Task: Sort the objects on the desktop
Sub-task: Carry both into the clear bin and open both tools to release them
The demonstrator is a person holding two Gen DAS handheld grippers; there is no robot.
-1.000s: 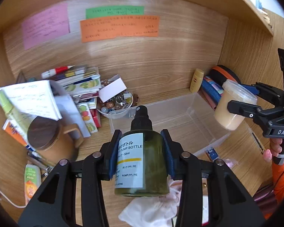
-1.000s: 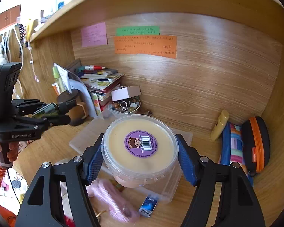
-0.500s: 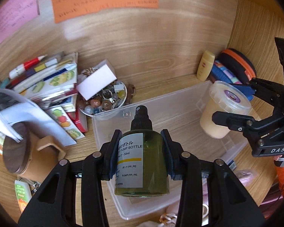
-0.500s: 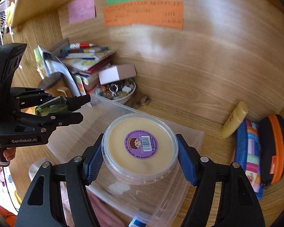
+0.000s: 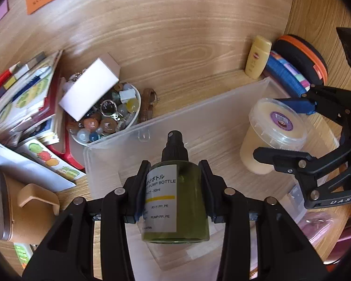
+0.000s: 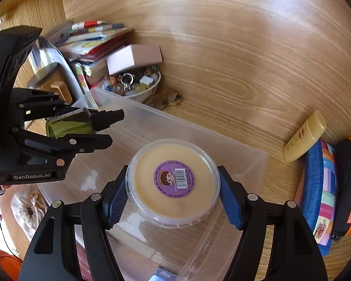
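My left gripper is shut on a green pump bottle with a black spray cap and white label, held over the left part of a clear plastic bin. It also shows in the right wrist view. My right gripper is shut on a round cream tub with a purple sticker on its lid, low inside the bin's right part. The tub also shows in the left wrist view.
Behind the bin stand a bowl of marbles with a white box on it, stacked books, a yellow tube, a striped pouch and an orange-rimmed case. A brown mug stands left. Wooden walls enclose the nook.
Both grippers have moved forward and down over the bin. The tub has sunk into the bin's right part and the bottle has come over its left part.
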